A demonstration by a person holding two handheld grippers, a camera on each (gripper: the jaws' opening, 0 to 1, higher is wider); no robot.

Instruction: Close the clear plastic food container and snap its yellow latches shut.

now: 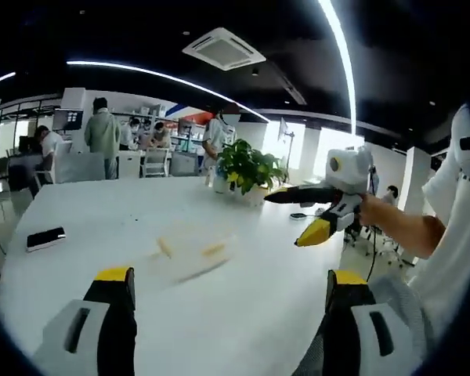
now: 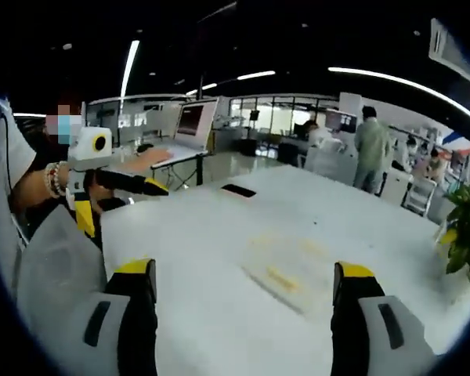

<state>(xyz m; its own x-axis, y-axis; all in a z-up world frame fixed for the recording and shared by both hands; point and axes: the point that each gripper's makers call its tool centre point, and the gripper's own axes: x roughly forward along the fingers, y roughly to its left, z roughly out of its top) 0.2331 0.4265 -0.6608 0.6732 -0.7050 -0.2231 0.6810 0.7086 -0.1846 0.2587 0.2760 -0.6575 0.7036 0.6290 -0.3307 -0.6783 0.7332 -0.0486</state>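
The clear plastic container [image 1: 192, 254] lies flat on the white table [image 1: 102, 211], blurred, with two yellow latches showing on it. My left gripper [image 1: 229, 278] is open, held above the table short of the container, nothing between its jaws. The right gripper [image 1: 288, 218] reaches in from the right in a hand, open and empty, above the table to the container's right. In the right gripper view the container [image 2: 286, 270] lies just beyond my open right gripper [image 2: 245, 270], and the left gripper [image 2: 125, 210] hangs open at the left. Blur hides whether the lid is down.
A dark phone [image 1: 45, 238] lies near the table's left edge, also visible as the phone [image 2: 239, 190] at the far side. A potted plant [image 1: 247, 168] stands at the table's far end. Several people, chairs and desks with a screen [image 2: 196, 121] stand beyond the table.
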